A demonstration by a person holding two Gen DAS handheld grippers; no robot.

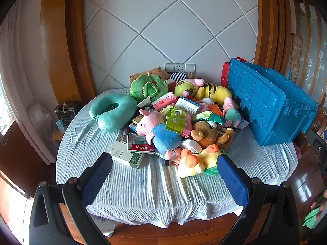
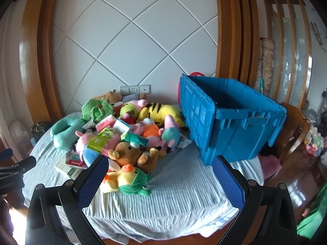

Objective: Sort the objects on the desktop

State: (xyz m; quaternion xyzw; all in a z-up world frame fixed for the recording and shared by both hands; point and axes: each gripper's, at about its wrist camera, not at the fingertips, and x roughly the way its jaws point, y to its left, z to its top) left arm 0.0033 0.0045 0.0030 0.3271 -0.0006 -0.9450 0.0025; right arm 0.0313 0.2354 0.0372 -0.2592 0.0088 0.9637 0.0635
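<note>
A heap of plush toys and medicine boxes lies on a round table under a pale striped cloth (image 1: 143, 183). It holds a pink pig in blue (image 1: 157, 130), a brown bear (image 1: 208, 134), a yellow duck (image 1: 198, 161), a red Tylenol box (image 1: 139, 144) and a teal neck pillow (image 1: 111, 112). My left gripper (image 1: 163, 161) is open and empty, just short of the heap's near edge. My right gripper (image 2: 160, 164) is open and empty, with the duck (image 2: 126, 178) by its left finger. The blue crate (image 2: 231, 120) stands open at the right.
The crate (image 1: 269, 104) stands on the table's right side near the wall. A red item (image 1: 224, 74) sits behind it. Wall sockets (image 1: 179, 67) are behind the heap. A wooden chair (image 2: 294, 130) stands to the right of the table.
</note>
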